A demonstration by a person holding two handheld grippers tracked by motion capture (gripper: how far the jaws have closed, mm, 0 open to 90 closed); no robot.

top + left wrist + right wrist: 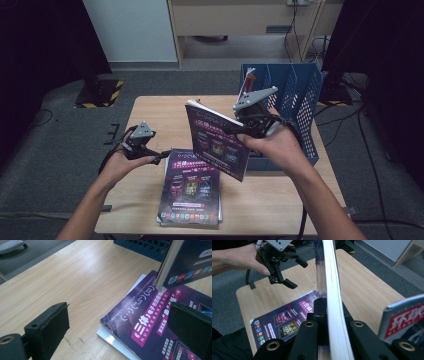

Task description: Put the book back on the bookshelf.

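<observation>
High view: at a wooden table [280, 200], a person's right gripper [248, 126] holds a purple magazine [216, 141] tilted in the air, just left of a blue file rack [300, 107] standing on the table's right side. A second purple magazine [191, 189] lies flat on a small stack at the near edge. The left gripper [161, 154] hovers over the table's left side, close to that stack, with nothing between its jaws.

Left gripper view: the two black jaws stand well apart above the tabletop [75, 277], the flat magazine [155, 327] lying beneath the right-hand one. A corner of the lifted magazine [185, 262] hangs above it.

Right gripper view: the jaws are clamped on the lifted magazine's page edge [333, 302], seen edge-on. Beyond, the left gripper [289, 272] hangs with its jaws spread over the flat magazine [284, 322]. A red-lettered magazine [404, 317] shows at right.
</observation>
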